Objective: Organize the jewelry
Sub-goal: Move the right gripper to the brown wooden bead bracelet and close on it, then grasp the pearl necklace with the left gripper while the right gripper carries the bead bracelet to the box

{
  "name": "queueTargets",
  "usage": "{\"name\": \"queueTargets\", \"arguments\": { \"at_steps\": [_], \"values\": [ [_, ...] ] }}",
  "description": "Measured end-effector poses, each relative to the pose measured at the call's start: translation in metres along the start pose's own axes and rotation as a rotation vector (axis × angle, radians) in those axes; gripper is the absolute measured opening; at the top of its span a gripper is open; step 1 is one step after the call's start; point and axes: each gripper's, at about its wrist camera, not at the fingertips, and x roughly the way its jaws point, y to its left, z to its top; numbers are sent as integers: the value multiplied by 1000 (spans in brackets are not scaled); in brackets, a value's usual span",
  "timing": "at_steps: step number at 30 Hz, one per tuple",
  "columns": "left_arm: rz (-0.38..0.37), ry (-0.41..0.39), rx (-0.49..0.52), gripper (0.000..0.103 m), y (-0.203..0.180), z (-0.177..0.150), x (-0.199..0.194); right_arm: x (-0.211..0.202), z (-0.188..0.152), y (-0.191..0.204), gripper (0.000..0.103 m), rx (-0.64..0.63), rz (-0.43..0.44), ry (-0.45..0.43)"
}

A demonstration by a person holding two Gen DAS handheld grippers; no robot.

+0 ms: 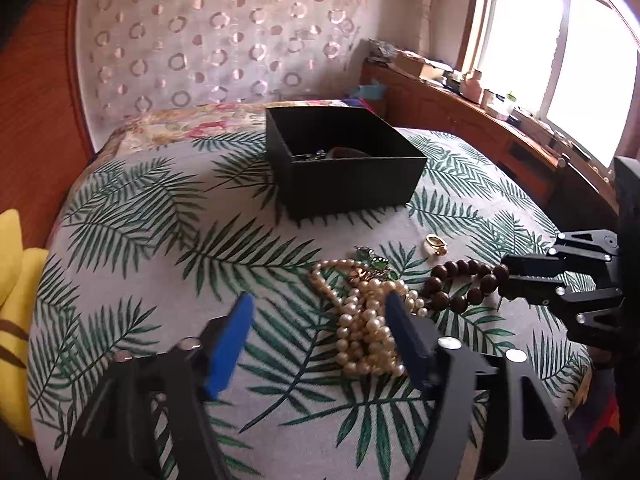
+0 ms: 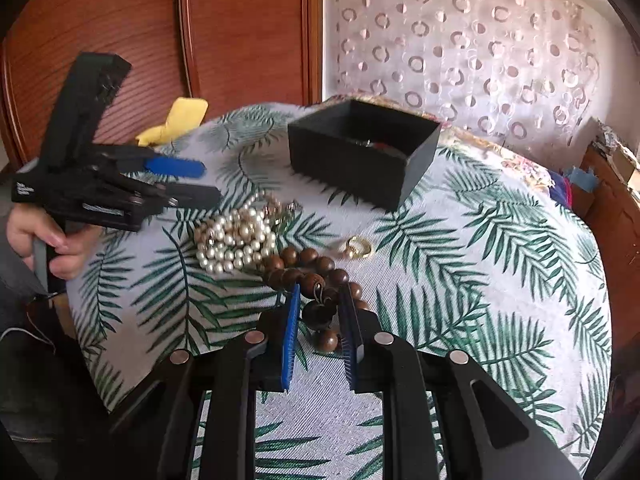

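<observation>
A black open box [image 1: 344, 164] [image 2: 362, 148] with some jewelry inside stands on the leaf-print cloth. In front of it lie a pearl necklace [image 1: 360, 320] [image 2: 234, 240], a brown wooden bead bracelet [image 1: 466, 284] [image 2: 310, 276], a gold ring [image 1: 434, 243] [image 2: 357, 247] and a small green-and-gold piece [image 1: 372, 262]. My left gripper [image 1: 318, 312] [image 2: 192, 180] is open just above the pearls. My right gripper [image 2: 320, 304] [image 1: 506, 276] is partly open, with its fingers on either side of the near end of the bead bracelet.
The leaf-print cloth [image 1: 160, 220] covers a rounded surface that drops away at its edges. A yellow cushion [image 1: 12, 292] lies at the left. A wooden cabinet top [image 1: 480, 96] with clutter runs under the window. A wooden panel [image 2: 160, 40] stands behind.
</observation>
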Motion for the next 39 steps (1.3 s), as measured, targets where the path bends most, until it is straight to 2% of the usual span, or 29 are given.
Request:
{"name": "queueTargets", "arguments": {
  "at_steps": [2,8,11,18,20,24,26,29,32,39],
  "values": [
    [-14,9,7,45,-1,4,4,-4,2,0,21,4,-1,-15],
    [-17,61,17,32,2,17,26,-12,5,0,21,5,2,-36],
    [7,86,37,25,2,22,35,-12,5,1,21,4,1,-38],
    [46,129,116,24,-8,23,49,-16,5,-1,21,10,-4,-48],
    [65,120,141,24,-12,22,50,-16,5,-2,21,12,-5,-50],
    [57,121,144,21,-11,24,53,-17,5,-2,21,13,-4,-49],
    [49,120,151,4,-11,25,54,-17,4,-2,21,14,-4,-50],
    [56,119,175,4,-15,24,53,-17,4,-2,21,16,-5,-50],
    [50,112,158,4,-13,22,47,-19,5,-2,21,15,-6,-52],
    [39,11,111,4,-10,27,5,-30,11,0,20,6,-13,-75]
  ]
}}
